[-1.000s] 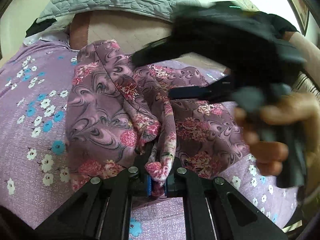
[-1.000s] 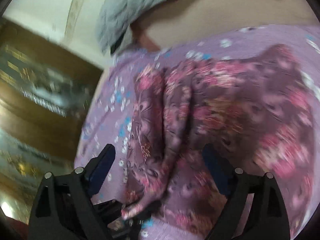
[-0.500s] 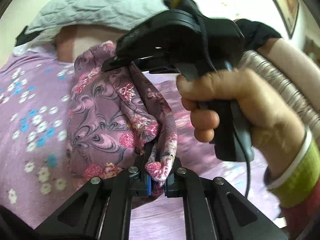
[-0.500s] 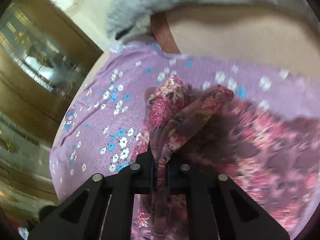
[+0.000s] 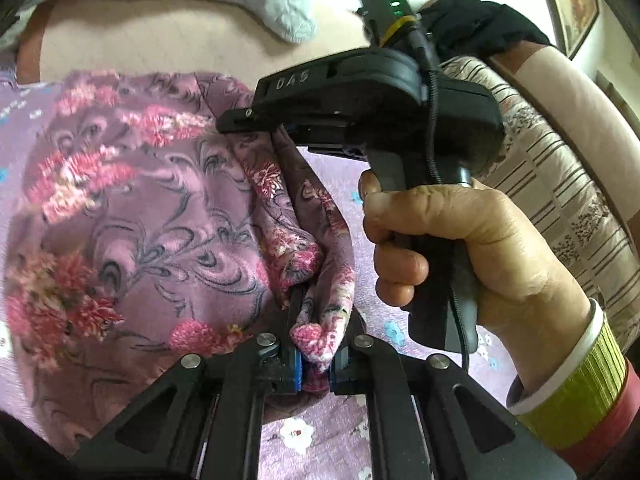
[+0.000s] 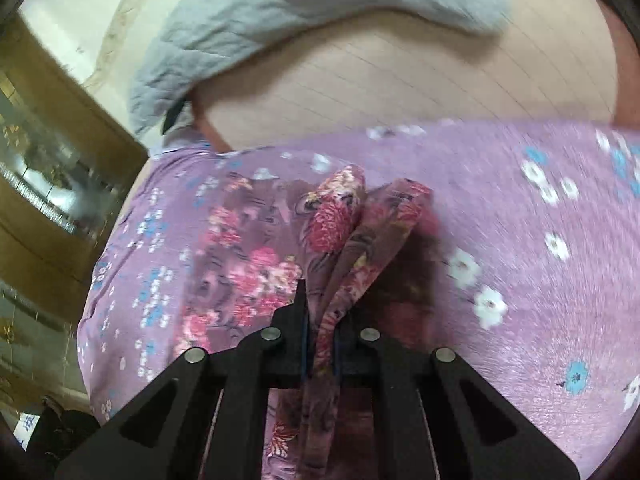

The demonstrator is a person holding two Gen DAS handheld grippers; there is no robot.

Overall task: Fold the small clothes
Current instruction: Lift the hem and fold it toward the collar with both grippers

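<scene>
Left wrist | we log left gripper (image 5: 316,356) pinching floral garment (image 5: 160,216) | right gripper (image 6: 320,344) clamped on same garment, above purple bedsheet (image 6: 540,280)

The garment (image 5: 168,216) is mauve with grey swirls and pink flowers. At twelve o'clock, the quilt (image 6: 320,12) looks pale grey-blue; the bedsheet (image 6: 540,248) is lilac with white and blue blossoms.

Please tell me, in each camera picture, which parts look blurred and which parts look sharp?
Left wrist view: the hand and the left claw look sharp; the floral garment smears toward the left edge. Right wrist view: the right claw is sharp; the bedsheet and the grey quilt are motion-blurred.
</scene>
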